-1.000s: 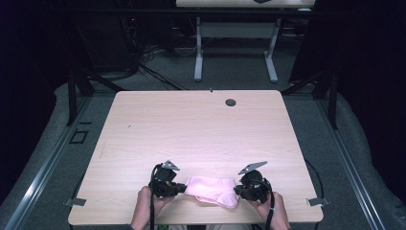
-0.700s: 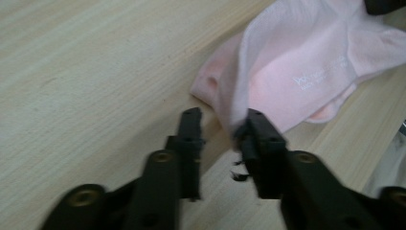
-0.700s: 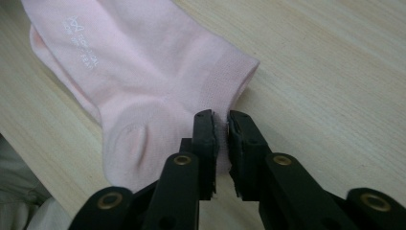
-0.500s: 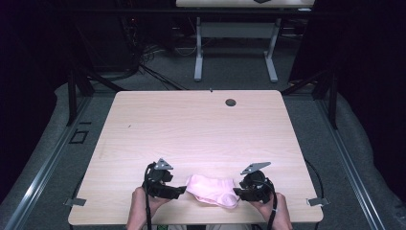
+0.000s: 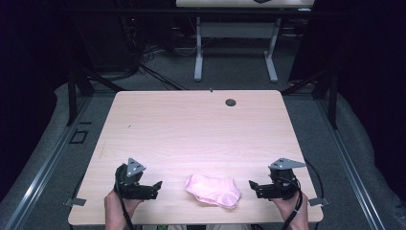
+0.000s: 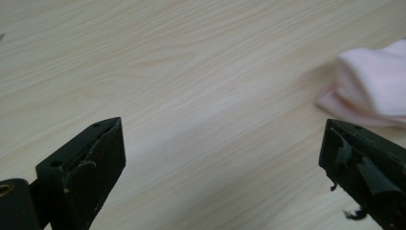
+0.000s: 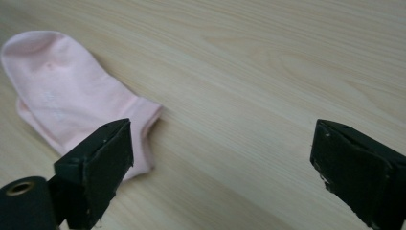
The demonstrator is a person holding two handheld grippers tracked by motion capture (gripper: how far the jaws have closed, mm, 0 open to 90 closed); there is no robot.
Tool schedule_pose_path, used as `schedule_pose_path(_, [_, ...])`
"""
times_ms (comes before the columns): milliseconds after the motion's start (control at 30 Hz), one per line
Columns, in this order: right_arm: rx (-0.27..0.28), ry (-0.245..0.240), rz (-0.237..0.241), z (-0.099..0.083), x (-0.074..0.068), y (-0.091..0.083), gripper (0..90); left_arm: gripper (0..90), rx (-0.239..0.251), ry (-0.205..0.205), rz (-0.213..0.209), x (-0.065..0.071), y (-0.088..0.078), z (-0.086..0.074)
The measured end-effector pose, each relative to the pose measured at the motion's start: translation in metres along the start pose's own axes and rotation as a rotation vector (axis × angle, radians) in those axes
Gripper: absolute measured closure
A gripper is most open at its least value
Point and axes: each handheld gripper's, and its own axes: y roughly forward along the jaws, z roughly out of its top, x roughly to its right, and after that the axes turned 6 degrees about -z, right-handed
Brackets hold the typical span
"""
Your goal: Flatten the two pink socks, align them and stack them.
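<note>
A pink sock [image 5: 214, 190] lies folded flat near the front edge of the wooden table [image 5: 191, 129]. My left gripper [image 5: 155, 189] is to its left, well apart from it and pointing toward it. Its jaws have just been opening and stand wide with bare wood between them [image 6: 220, 143]. The sock [image 6: 378, 81] sits off to the right in the left gripper view. My right gripper [image 5: 254, 189] is to the sock's right, with a small gap. Its jaws have also just been opening and hold nothing [image 7: 220, 139]. The sock's cuff end [image 7: 62, 91] lies behind the left jaw.
A dark round grommet [image 5: 231, 102] sits near the table's far edge. Beyond the table stands a second desk on white legs [image 5: 198, 52], with cables on the floor. The table's front edge runs just below both hands.
Both grippers were shut at the sock's two ends. They have opened, let go and drawn apart to left and right. The sock now lies free on the table.
</note>
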Motion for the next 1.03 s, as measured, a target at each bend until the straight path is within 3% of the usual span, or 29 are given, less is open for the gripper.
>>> schedule_pose_path(67, [0.015, 0.020, -0.038, -0.006, 0.009, -0.001, 3.4, 0.2, -0.009, -0.023, 0.027, -0.009, 0.002, -0.010])
schedule_pose_path(233, [-0.012, 0.056, -0.094, -0.018, 0.029, 0.005, 1.5, 0.1, -0.024, -0.075, 0.066, -0.034, 0.011, -0.035])
schedule_pose_path(433, [-0.052, 0.096, -0.149, -0.035, 0.050, 0.023, 0.9, 0.0, -0.011, -0.115, 0.129, -0.056, 0.024, -0.059])
schedule_pose_path(500, [-0.088, 0.098, -0.161, -0.040, 0.054, 0.032, 1.2, 0.0, -0.006, -0.128, 0.142, -0.059, 0.026, -0.062])
schedule_pose_path(667, [-0.108, 0.110, -0.180, -0.050, 0.060, 0.049, 0.4, 0.0, 0.023, -0.130, 0.113, -0.066, 0.032, -0.062])
schedule_pose_path(733, [-0.081, 0.101, -0.185, -0.052, 0.060, 0.050, 0.0, 0.0, 0.024, -0.138, 0.086, -0.069, 0.034, -0.060])
schedule_pose_path(800, [-0.018, 0.109, -0.189, -0.057, 0.059, 0.054, 0.0, 0.0, 0.022, -0.128, 0.078, -0.072, 0.035, -0.059])
schedule_pose_path(1033, [-0.008, 0.110, -0.193, -0.056, 0.060, 0.056, 0.0, 0.0, 0.023, -0.117, 0.066, -0.078, 0.042, -0.052])
